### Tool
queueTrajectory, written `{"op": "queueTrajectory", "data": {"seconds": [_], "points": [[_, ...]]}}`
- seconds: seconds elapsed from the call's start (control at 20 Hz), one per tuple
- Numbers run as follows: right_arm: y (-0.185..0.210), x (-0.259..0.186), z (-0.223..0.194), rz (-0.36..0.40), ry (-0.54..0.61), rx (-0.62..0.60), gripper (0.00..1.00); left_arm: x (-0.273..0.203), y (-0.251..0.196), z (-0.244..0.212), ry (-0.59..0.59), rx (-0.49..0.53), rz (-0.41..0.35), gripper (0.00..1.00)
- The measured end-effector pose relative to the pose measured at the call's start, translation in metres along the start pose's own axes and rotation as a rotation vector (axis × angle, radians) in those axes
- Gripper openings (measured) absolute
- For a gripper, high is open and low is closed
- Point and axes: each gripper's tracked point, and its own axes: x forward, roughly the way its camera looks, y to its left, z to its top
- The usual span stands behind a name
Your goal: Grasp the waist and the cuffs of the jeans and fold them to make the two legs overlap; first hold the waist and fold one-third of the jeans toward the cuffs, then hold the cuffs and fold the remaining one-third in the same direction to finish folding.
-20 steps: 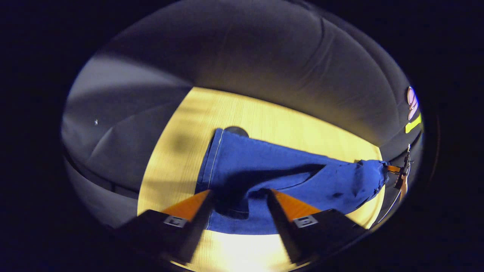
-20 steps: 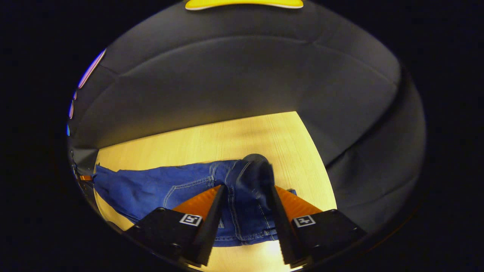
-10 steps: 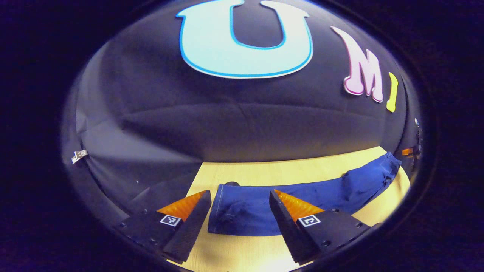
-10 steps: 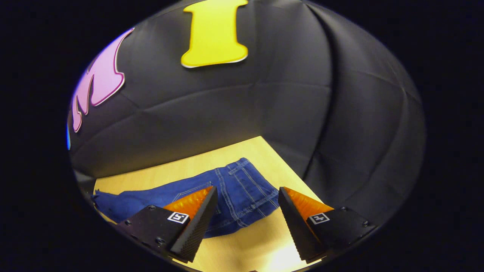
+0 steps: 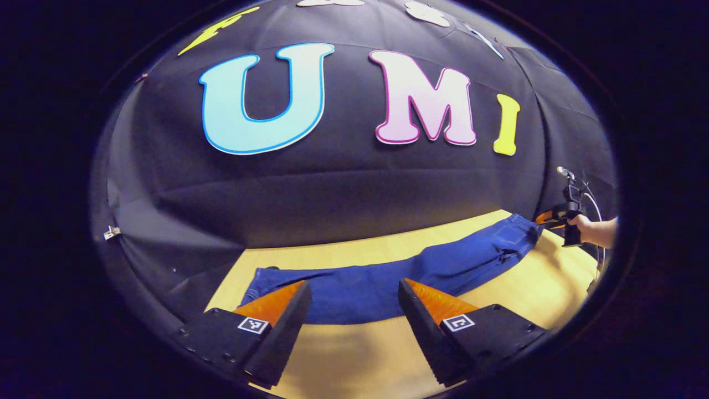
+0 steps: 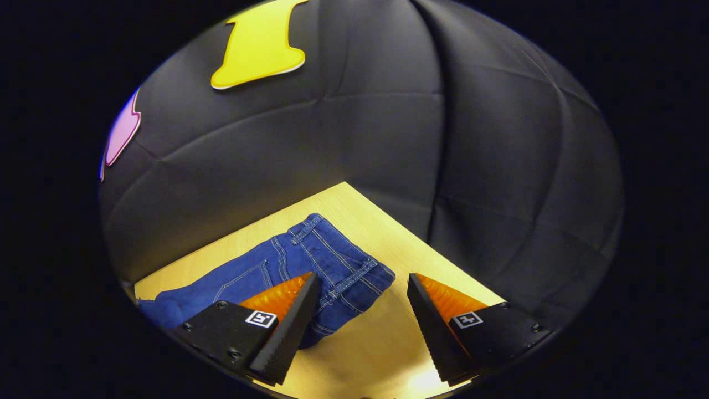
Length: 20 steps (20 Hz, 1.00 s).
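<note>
Blue denim jeans (image 5: 388, 280) lie flat in one long strip on the pale wood-grain surface (image 5: 498, 310) — legs overlapped, stitched seams and a back pocket showing near the waist (image 6: 332, 260), which sits close to the surface's far right corner. The cuffs (image 5: 266, 280) lie toward the left edge. Left gripper (image 5: 354, 302) and right gripper (image 6: 360, 296) hover over them, jaws released, grasping nothing. Creased black cloth wall (image 6: 388, 138) behind.

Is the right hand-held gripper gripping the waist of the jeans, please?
No, the right hand-held gripper is open above the table, with the jeans lying flat beside it.
</note>
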Motion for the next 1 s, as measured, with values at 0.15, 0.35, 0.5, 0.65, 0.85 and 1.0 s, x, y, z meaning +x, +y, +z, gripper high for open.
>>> {"op": "queueTrajectory", "data": {"seconds": [0.15, 0.35, 0.5, 0.65, 0.85, 1.0], "points": [[-0.002, 0.009, -0.004, -0.024, 0.001, 0.012, 0.99, 0.004, -0.027, -0.006, 0.015, -0.009, -0.032, 0.98], [-0.001, 0.020, -0.009, -0.024, -0.002, 0.060, 0.98, 0.013, -0.052, -0.019, 0.052, -0.022, -0.068, 0.98], [0.000, 0.027, -0.010, -0.002, -0.022, 0.080, 0.97, 0.019, -0.058, -0.026, 0.079, -0.024, -0.086, 0.99], [0.010, 0.033, -0.019, 0.030, -0.006, 0.103, 0.85, 0.026, -0.064, -0.030, 0.092, -0.032, -0.098, 0.99], [0.018, 0.034, -0.012, 0.024, -0.059, 0.065, 0.22, 0.031, -0.064, -0.040, 0.109, -0.051, -0.099, 0.99], [0.024, 0.032, -0.009, 0.045, -0.110, 0.022, 0.11, 0.030, -0.060, -0.047, 0.117, -0.067, -0.090, 0.99]]}}
